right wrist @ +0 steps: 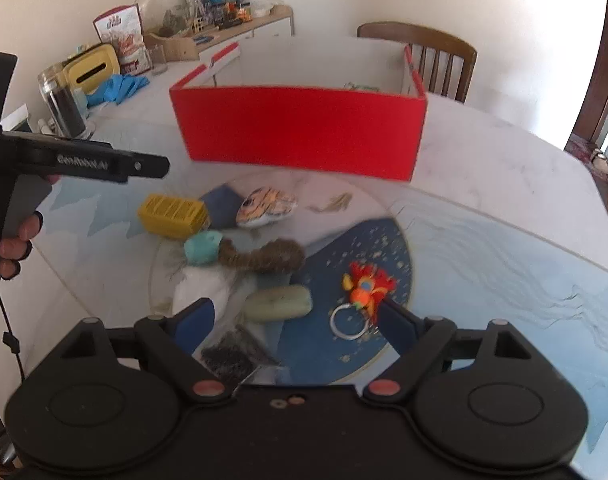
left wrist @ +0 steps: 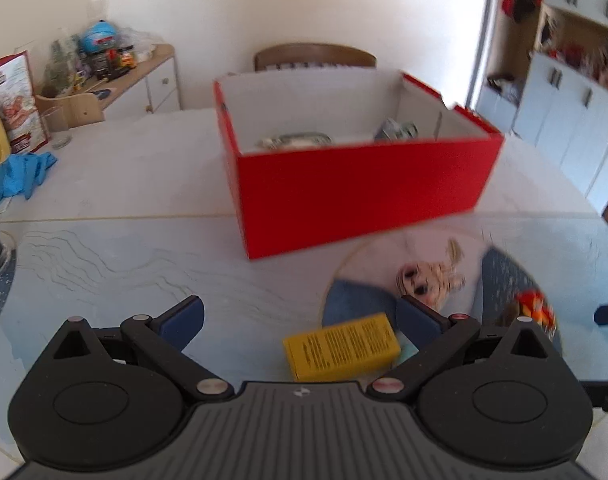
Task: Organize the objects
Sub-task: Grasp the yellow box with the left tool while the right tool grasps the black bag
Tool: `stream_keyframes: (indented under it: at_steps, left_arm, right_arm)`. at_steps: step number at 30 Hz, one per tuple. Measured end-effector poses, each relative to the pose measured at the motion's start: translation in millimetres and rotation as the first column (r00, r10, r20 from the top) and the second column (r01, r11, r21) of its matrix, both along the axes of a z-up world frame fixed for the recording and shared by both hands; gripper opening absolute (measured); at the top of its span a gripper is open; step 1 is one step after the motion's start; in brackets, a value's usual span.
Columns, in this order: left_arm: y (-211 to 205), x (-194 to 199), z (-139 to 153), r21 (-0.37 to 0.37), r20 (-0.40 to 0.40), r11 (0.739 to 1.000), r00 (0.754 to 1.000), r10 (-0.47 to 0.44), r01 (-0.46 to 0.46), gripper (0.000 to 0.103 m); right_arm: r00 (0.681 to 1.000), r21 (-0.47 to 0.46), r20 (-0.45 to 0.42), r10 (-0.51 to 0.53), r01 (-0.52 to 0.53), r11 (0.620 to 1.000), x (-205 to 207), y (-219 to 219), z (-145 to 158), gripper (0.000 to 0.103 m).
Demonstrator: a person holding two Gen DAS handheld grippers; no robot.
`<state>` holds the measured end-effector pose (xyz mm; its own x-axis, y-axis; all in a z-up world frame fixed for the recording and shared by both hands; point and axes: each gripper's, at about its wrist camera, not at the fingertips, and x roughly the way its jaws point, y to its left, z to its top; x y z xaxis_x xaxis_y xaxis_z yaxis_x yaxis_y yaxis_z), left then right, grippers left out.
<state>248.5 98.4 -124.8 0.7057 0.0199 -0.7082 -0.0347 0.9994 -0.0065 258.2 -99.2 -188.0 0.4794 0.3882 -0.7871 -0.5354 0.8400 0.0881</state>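
Both views are smeared, so I read small things with care. My left gripper (left wrist: 300, 318) has its jaws spread wide and empty above the bench (left wrist: 124, 184); a yellow box (left wrist: 341, 346) lies flat just inside the right finger, its near end hidden behind the gripper body. Beyond it sits a small plush toy (left wrist: 429, 278), too blurred to name. The red box (left wrist: 359, 196) stands open farther back; two things lie inside, mostly masked by its front wall, and I cannot identify them.

My right gripper (right wrist: 298, 322) also has its jaws spread, nothing pinched. Between them lie a pale green oblong (right wrist: 280, 303) and a dark speckled packet (right wrist: 230, 356), the latter partly cut off by the gripper body. An orange-and-red keyring toy (right wrist: 365, 290) lies beside the right finger, possibly touching. Farther off are a teal piece (right wrist: 203, 248) against a brown fuzzy thing (right wrist: 264, 258) and a striped toy (right wrist: 266, 208).
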Motion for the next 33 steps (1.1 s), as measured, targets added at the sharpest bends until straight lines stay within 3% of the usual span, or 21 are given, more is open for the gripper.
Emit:
stream_keyframes:
  at_steps: [8,14,22,26,30,33]
  left_arm:
    - [-14.1,6.6,-21.4,0.017,-0.038,1.0,0.999,0.015,-0.015,0.103]
    - [-21.1,13.9,-31.6,-0.009,-0.062,1.0,0.998,0.011,-0.011,0.103]
    - [-8.7,17.9,-42.4,-0.072,-0.101,0.994,0.993,0.069,-0.076,0.102]
    - [-8.2,15.9,-41.5,-0.088,-0.095,0.994,0.994,0.06,-0.069,0.094]
    - [-7.3,14.3,-41.6,-0.107,-0.102,0.992,0.993,0.052,-0.063,0.074]
    - [-6.9,12.4,-40.9,-0.104,-0.1,0.993,0.994,0.053,-0.063,0.074]
  right_arm:
    - [0.999,-0.031,-0.034,0.004,-0.006,1.0,-7.0,9.7,-20.1,0.081]
    - [0.998,-0.032,-0.059,0.008,-0.01,0.999,-10.6,16.1,-30.0,0.079]
    - [0.996,-0.042,-0.078,0.035,-0.038,0.998,-17.7,28.4,-38.9,0.072]
    - [0.995,-0.035,-0.095,0.04,-0.043,0.998,-19.5,31.0,-41.6,0.065]
    - [0.993,-0.016,-0.115,0.035,-0.037,0.999,-18.7,30.8,-41.9,0.057]
    - [0.993,-0.007,-0.116,0.033,-0.034,0.999,-19.3,29.8,-40.4,0.051]
